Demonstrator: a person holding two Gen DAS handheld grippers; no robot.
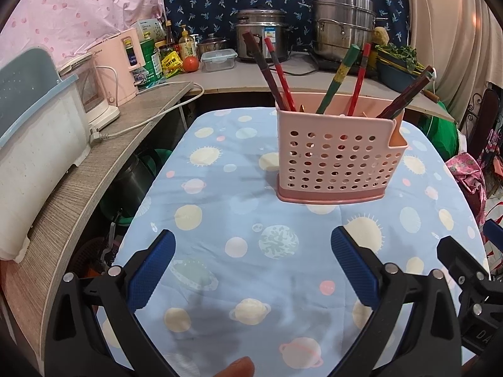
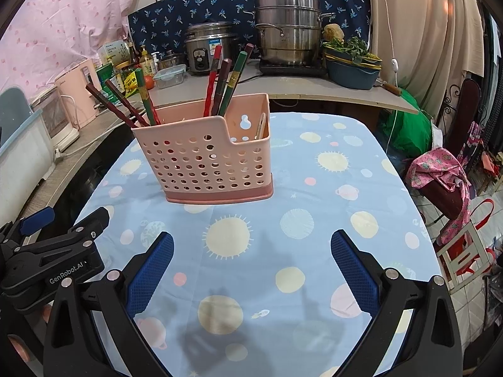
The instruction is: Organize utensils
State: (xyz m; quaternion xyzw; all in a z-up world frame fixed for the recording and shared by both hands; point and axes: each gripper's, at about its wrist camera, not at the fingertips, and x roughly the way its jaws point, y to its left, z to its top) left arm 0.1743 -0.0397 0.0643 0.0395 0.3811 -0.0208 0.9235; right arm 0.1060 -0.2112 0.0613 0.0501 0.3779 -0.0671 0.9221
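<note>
While we hold both tools low over the counter with its pale blue planet-print cloth, our left gripper and right gripper each keep their blue-padded fingers spread wide, grasping nothing. Farther off, at twelve o'clock, the pink perforated plastic utensil holder stands upright on the cloth, well apart from both grippers. Red, dark brown and green chopsticks lean out of its compartments at different angles.

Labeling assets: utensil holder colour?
Pink utensil holder, darker pink base, perforated front; clearest in right wrist view.
</note>
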